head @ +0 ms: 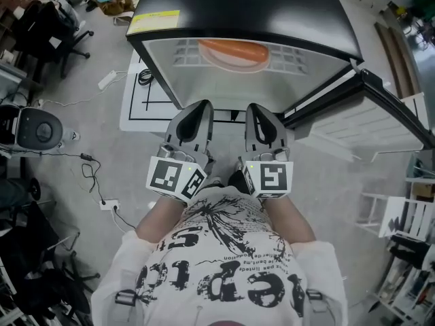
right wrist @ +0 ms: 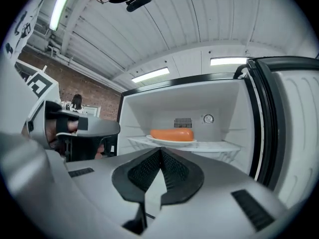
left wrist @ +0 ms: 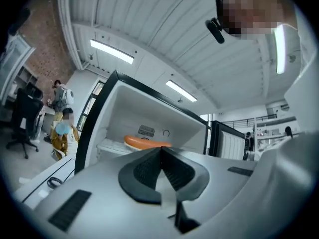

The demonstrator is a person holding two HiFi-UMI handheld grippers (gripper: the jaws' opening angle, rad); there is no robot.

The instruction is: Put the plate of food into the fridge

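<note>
The fridge (head: 258, 12) stands open, its door (head: 363, 122) swung out to the right. The plate (right wrist: 172, 142) with the long orange food (right wrist: 172, 134) sits on the white shelf (right wrist: 217, 146) inside, near the back wall. Both claws point in from just outside the opening, side by side. The left claw (head: 197, 106) is pinched together on nothing, and the right claw (head: 257, 107) is likewise closed and empty.

Head view steeply down, gripper views level, near, sharing fridge (right wrist: 149, 111)
</note>
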